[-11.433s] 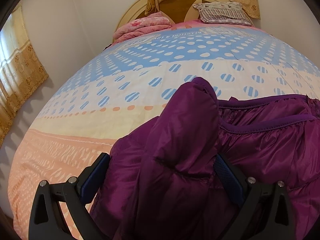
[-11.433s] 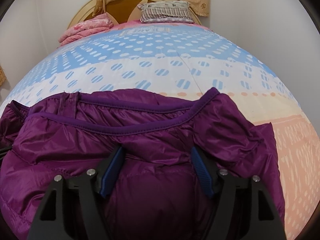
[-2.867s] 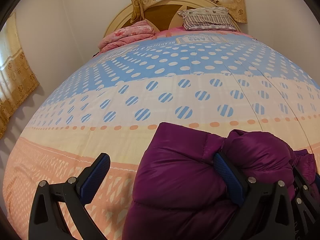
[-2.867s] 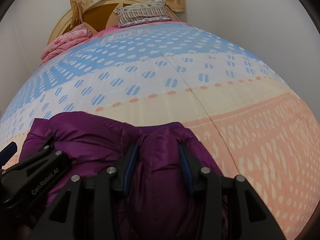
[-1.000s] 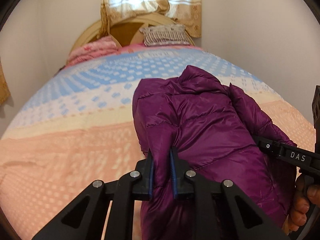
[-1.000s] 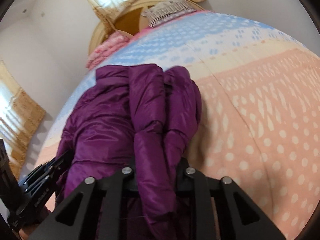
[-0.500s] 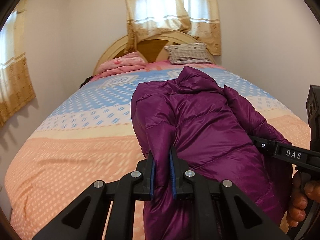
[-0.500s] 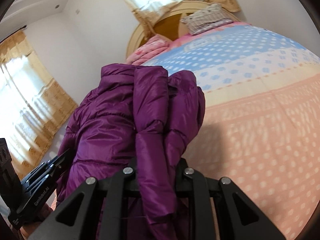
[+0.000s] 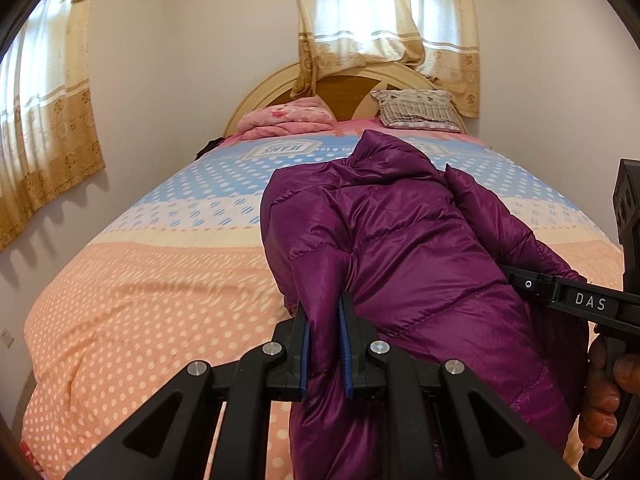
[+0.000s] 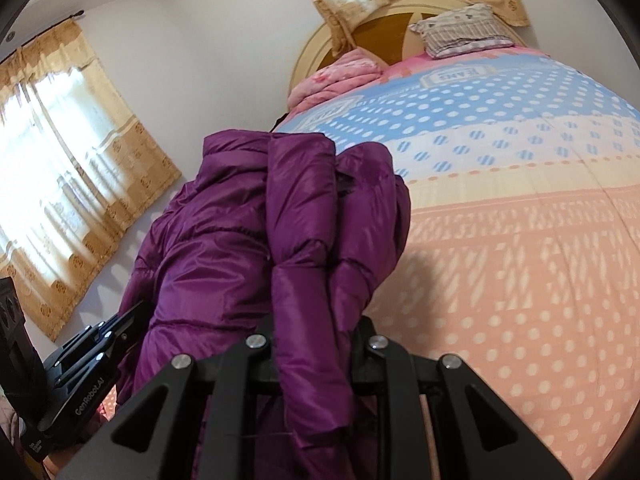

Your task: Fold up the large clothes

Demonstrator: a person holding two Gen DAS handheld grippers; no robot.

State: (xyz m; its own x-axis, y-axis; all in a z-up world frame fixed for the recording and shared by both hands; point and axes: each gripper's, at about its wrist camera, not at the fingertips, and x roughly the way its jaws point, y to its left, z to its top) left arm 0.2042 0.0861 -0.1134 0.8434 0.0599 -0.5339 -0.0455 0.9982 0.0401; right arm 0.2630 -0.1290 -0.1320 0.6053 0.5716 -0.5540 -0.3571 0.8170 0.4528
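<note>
I have the purple puffer jacket (image 9: 400,248) bundled and held up above the bed (image 9: 140,300), clear of the quilt, between both hands. My left gripper (image 9: 324,344) is clamped on a thick fold at the jacket's near left edge, blue pads pressing fabric from both sides. My right gripper (image 10: 316,332) is closed on a bunched roll of the same jacket; its pads are buried under the fabric, but the jaws sit narrow around it. The hand (image 9: 604,396) on the right gripper's handle shows at the edge of the left view.

Risks from here, as I judge them:
- The shell is slick and puffy. If either grip is only on the outer layer, the layers may slide and the fold could open while it hangs.
- The loose far end droops between the grippers. Set down carelessly, it may land crumpled or tuck under itself.
- Pulling my hands apart would stretch the bundle and undo the fold.
- Uneven lowering may twist it, since the two grips sit at different angles.
</note>
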